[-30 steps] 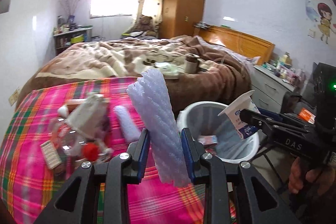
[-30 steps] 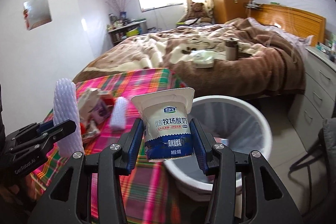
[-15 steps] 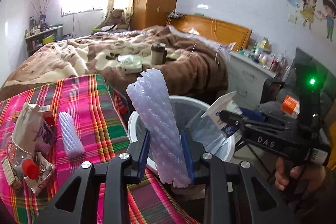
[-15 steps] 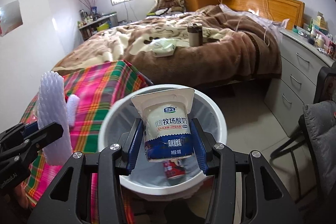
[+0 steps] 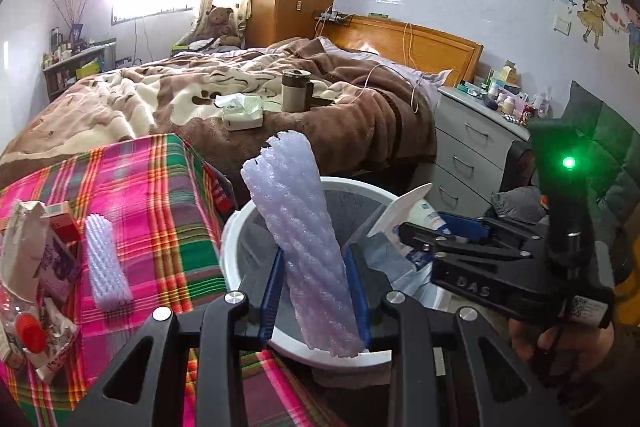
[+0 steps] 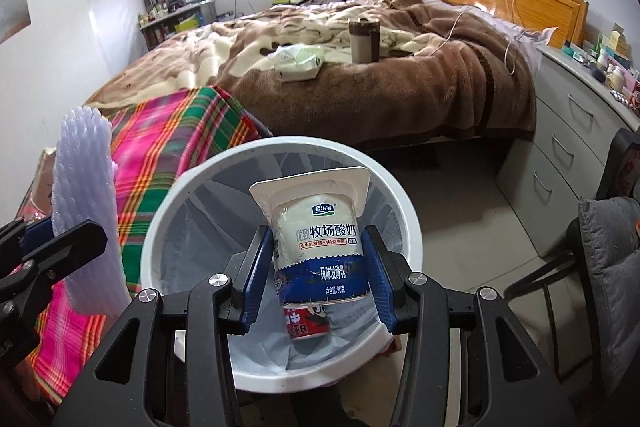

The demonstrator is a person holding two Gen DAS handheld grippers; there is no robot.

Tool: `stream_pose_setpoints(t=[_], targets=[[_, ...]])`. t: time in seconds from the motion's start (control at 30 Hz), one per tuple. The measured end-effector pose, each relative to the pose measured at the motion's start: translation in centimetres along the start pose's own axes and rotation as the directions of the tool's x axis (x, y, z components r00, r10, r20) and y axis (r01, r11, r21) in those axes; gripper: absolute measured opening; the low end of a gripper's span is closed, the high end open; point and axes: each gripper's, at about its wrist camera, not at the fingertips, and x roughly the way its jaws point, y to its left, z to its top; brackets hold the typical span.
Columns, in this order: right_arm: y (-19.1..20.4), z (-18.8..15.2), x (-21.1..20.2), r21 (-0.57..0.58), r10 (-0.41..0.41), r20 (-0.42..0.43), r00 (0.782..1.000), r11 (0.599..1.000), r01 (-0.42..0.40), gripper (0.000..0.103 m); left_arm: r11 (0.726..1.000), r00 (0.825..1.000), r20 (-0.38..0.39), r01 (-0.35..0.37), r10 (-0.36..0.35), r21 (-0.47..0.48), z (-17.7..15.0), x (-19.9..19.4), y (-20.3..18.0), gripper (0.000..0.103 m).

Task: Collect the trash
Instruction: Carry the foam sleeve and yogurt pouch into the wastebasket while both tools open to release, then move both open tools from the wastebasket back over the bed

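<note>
My left gripper (image 5: 314,291) is shut on a pale lilac foam net sleeve (image 5: 300,235), held upright above the near rim of a white trash bin (image 5: 232,247) lined with a bag. A white and blue yogurt cup (image 6: 320,243) sits squeezed between the blue pads of my right gripper (image 6: 318,275), directly over the bin (image 6: 160,227). At the bin's bottom lies a red and white can (image 6: 308,323). The right gripper with its cup (image 5: 416,223) shows at the right of the left wrist view, and the sleeve (image 6: 84,211) at the left of the right wrist view.
A table with a pink plaid cloth (image 5: 160,211) stands left of the bin, carrying a second foam sleeve (image 5: 106,275), a crumpled bag and a red-capped bottle (image 5: 30,335). Behind are a bed with a brown blanket (image 5: 240,95), grey drawers (image 5: 468,147) and a chair (image 6: 608,259).
Both grippers have travelled right from over the table to above the bin and dipped lower. Each keeps the same hold on its item.
</note>
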Motion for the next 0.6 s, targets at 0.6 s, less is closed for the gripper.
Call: stream_pose_setpoints(t=[0.6], targets=[[0.8,-0.4,-2.2,0.035,0.022,0.047,0.999,0.999,-0.024,0.074,0.999,1.0,0.013,-0.019,0.02,-0.036,-0.5,-2.1,2.0,0.052]])
